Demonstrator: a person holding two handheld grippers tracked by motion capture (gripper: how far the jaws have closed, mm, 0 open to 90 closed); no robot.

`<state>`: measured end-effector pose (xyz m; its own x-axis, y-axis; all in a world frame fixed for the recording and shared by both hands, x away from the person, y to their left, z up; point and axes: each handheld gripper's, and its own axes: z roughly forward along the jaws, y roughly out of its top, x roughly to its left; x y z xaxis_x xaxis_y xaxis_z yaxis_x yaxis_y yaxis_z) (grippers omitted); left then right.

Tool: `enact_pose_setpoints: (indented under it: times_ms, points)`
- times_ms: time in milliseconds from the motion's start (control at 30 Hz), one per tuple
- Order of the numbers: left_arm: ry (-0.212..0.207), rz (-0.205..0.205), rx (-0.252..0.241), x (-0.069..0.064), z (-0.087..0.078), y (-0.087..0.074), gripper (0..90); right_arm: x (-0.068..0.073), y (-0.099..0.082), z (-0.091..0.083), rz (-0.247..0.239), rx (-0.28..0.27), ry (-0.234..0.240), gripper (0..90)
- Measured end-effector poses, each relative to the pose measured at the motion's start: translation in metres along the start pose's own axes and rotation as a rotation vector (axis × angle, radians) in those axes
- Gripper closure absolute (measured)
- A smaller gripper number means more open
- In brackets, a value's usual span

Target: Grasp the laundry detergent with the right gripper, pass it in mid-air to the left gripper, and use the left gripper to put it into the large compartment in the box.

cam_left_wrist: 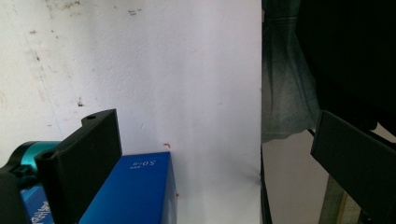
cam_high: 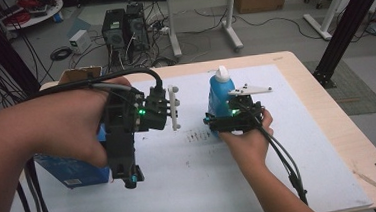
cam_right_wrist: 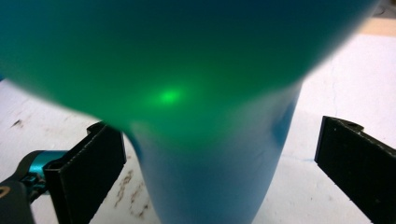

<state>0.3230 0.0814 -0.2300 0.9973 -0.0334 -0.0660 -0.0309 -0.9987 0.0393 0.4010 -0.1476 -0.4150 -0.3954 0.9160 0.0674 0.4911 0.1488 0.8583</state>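
Right gripper: jaws wide apart, blue bottle standing between them, left jaw just beside its wall, right jaw apart from it with clear gap; nothing clamped.

Left gripper: jaws wide apart, holding nothing, pointed down at white mat; blue box just beside its left jaw.

High view: bottle upright with white cap, middle of table, toward far edge; right hand behind it. Box near left edge, under left hand.

Left gripper view: print on box top, mat's edge.
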Motion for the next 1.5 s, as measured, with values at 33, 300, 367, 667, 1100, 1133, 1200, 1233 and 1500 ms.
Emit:
enact_pose_setpoints:
  times_ms: [33, 300, 367, 667, 1100, 1133, 1200, 1233, 1500]
  points:
    - [-0.001, -0.005, -0.007, 0.0001, 0.0014, -0.0004, 1.7, 0.0007, -0.0001, 0.0003, 0.001, -0.010, 0.001, 1.0]
    - [-0.005, -0.001, 0.003, 0.0015, 0.0014, -0.0014, 1.7, 0.0042, -0.0016, 0.0030, -0.013, -0.049, 0.003, 5.2]
    - [-0.005, -0.001, 0.003, 0.0016, 0.0017, -0.0017, 1.7, 0.0041, -0.0017, 0.0034, -0.015, -0.049, 0.000, 5.9]
    - [-0.011, -0.010, 0.004, 0.0024, 0.0034, -0.0045, 1.7, 0.0014, -0.0030, 0.0075, 0.005, -0.068, -0.007, 15.0]
    - [-0.011, -0.005, 0.008, 0.0023, 0.0034, -0.0034, 1.7, 0.0039, -0.0025, 0.0062, 0.002, -0.098, -0.026, 25.5]
    - [-0.011, -0.005, 0.008, 0.0023, 0.0034, -0.0034, 1.7, 0.0039, -0.0025, 0.0062, 0.002, -0.098, -0.026, 25.5]
    - [-0.010, -0.006, 0.007, 0.0021, 0.0037, -0.0039, 1.7, 0.0040, -0.0029, 0.0069, -0.001, -0.096, -0.029, 25.5]
    - [-0.010, -0.005, 0.008, 0.0024, 0.0035, -0.0039, 1.7, 0.0039, -0.0030, 0.0071, 0.000, -0.095, -0.032, 25.5]
    - [-0.010, -0.012, 0.011, 0.0024, 0.0031, -0.0050, 1.7, 0.0065, -0.0040, 0.0082, -0.006, -0.092, -0.040, 27.0]
